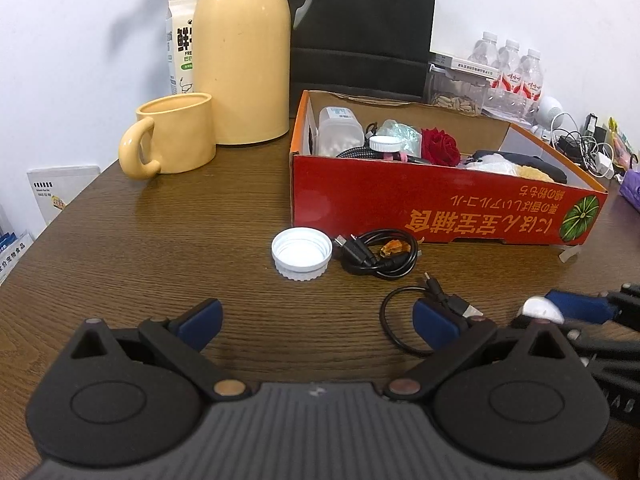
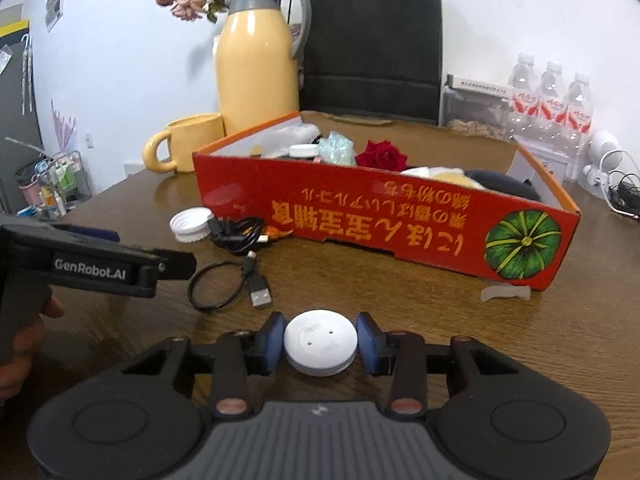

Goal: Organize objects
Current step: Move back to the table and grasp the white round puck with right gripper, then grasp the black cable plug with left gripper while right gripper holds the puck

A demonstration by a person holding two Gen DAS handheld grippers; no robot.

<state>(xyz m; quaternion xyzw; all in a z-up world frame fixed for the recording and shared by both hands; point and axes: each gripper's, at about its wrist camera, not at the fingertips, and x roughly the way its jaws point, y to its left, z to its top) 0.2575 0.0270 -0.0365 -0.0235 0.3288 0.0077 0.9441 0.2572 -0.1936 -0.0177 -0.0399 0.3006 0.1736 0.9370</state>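
My right gripper is shut on a white round puck with two small metal dots, low over the wooden table; it also shows in the left wrist view. My left gripper is open and empty above the table. In front lie a white jar lid, a coiled black cable and a short black USB cable. The red cardboard box behind them holds a rose, a plastic jar, a small bottle and other items.
A yellow mug and a yellow thermos jug stand at the back left. A black bag stands behind the box. Water bottles and tangled chargers sit at the back right. A clear plastic piece lies by the box corner.
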